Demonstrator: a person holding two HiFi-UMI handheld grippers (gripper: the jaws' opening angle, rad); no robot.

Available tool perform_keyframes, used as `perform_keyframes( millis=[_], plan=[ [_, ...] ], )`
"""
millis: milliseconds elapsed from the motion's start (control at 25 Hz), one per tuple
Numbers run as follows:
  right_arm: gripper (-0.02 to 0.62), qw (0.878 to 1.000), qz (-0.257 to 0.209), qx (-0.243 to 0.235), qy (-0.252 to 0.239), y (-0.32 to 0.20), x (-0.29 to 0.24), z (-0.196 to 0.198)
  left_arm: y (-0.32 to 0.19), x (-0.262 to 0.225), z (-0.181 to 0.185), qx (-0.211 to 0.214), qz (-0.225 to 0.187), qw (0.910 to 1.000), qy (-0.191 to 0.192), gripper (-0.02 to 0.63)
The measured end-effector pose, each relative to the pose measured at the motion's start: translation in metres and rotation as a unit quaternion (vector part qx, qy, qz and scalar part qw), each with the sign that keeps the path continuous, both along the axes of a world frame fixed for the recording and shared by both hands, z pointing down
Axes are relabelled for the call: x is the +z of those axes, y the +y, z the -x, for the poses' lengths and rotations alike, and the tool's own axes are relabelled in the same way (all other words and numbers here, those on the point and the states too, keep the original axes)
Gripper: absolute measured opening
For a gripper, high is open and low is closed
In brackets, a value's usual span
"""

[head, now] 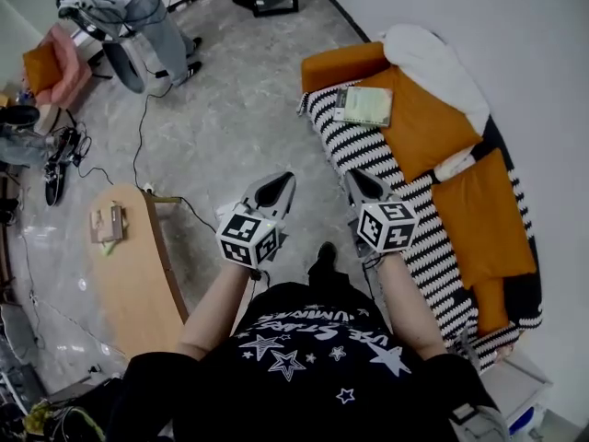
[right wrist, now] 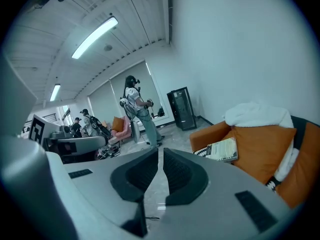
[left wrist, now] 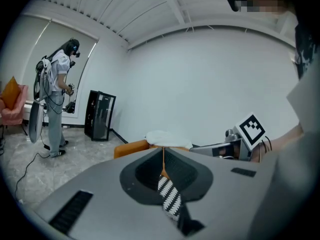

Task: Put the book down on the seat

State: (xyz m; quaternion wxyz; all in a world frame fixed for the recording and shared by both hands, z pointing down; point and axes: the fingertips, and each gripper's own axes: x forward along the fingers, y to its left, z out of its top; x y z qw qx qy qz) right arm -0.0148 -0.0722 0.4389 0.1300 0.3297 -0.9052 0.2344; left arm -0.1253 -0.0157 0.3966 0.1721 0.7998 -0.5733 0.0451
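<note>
One striped sofa (head: 354,150) runs along the wall, with orange cushions (head: 419,122) on it. The book (head: 363,105) lies flat on the seat at its far end, touching a cushion and well apart from both grippers. We hold the left gripper (head: 276,190) over the floor and the right gripper (head: 366,187) by the sofa's edge. Each one's fingers are pressed together on nothing.
</note>
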Motion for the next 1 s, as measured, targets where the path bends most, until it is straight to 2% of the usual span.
perform_keyframes(
  millis=[440, 1000],
  plan=[
    [0.037, 0.999, -0.033, 0.014, 0.007, 0.092, -0.015, 0.012, 0.085, -0.013, 0.012, 0.015, -0.025, 0.9996, 0.003, 0.011],
    [0.037, 0.998, -0.039, 0.020, 0.032, 0.195, -0.016, 0.018, 0.179, -0.001, 0.021, 0.031, -0.010, 0.9993, 0.019, 0.009]
  ],
)
